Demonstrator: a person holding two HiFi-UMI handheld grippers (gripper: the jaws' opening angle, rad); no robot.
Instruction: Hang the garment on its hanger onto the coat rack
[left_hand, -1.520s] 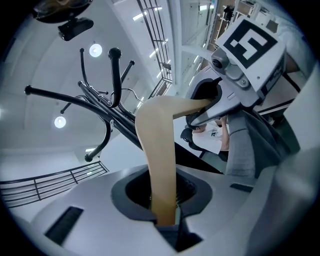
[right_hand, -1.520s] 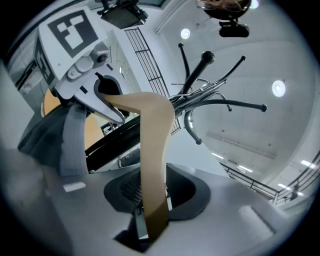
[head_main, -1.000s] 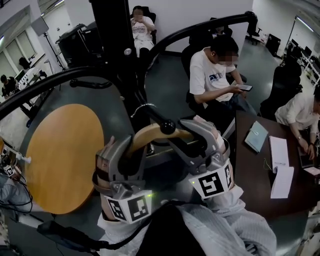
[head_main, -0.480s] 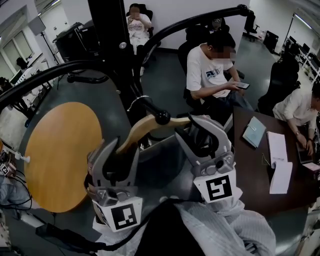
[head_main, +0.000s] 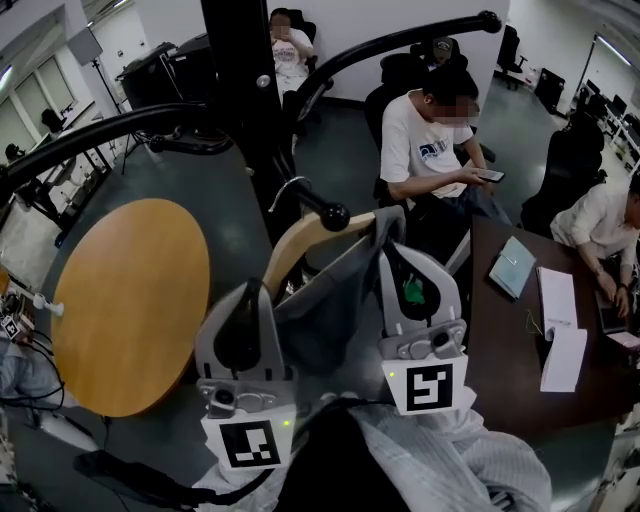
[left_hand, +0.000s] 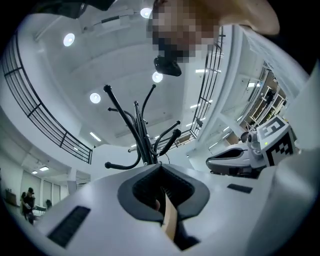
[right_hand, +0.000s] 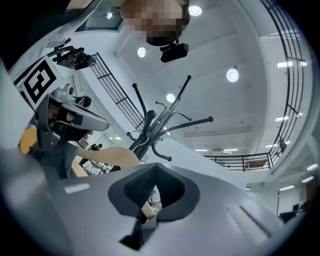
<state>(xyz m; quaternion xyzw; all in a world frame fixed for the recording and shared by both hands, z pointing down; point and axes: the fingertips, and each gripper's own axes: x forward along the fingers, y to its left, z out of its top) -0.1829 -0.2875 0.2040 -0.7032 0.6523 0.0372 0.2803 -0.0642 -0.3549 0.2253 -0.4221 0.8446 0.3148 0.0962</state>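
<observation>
The black coat rack stands ahead, and one short arm ends in a ball. The wooden hanger has its wire hook over that arm. A grey garment drapes down from it. My left gripper points up beside the hanger's left end with its jaws shut together. My right gripper is shut too, with its tips at the hanger's right end. In each gripper view a sliver of tan wood shows through the cut-out of the closed jaws. The rack rises beyond.
A round wooden table stands at the left. A dark table with papers stands at the right. One person sits just behind the rack and another sits at the far right. Long curved rack arms reach overhead.
Both grippers went from wide open around the hanger's ends to shut and sank a little. The hanger stays on the rack arm, and the grey garment now shows below it.
</observation>
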